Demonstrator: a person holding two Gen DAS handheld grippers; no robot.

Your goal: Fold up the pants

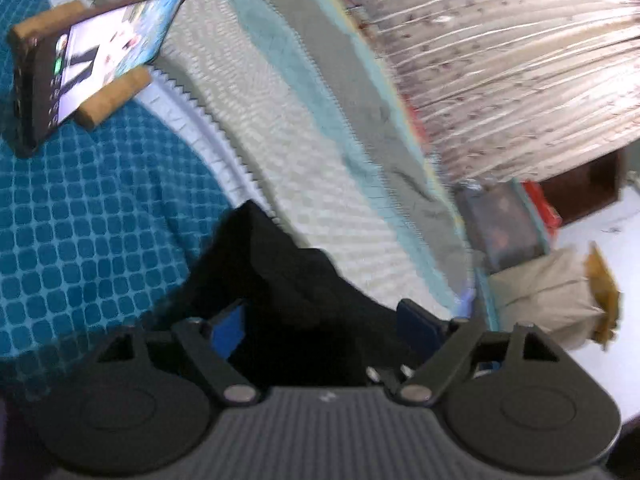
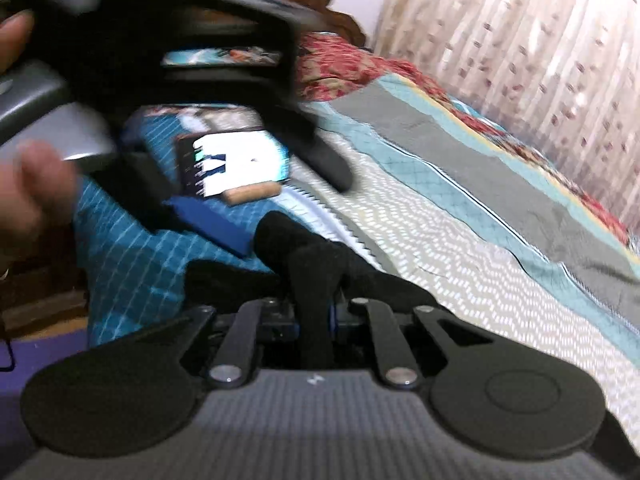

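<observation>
The right tool (image 2: 314, 316) pinches a fold of the black pants (image 2: 312, 276); the left tool (image 1: 320, 320) (jaws spread wide) straddles the pants (image 1: 280, 280) above the bed (image 1: 100, 220).

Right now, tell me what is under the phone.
The phone leans on a tan wooden stand, whose ends show at both sides. Below that lies the blue checked bedspread. The stand's middle and the cloth directly beneath are covered by the phone.

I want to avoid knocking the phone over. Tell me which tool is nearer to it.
Left. In the right wrist view the left tool hangs just in front of the phone, its jaws apart. The right tool sits further back, shut on the black pants.
</observation>
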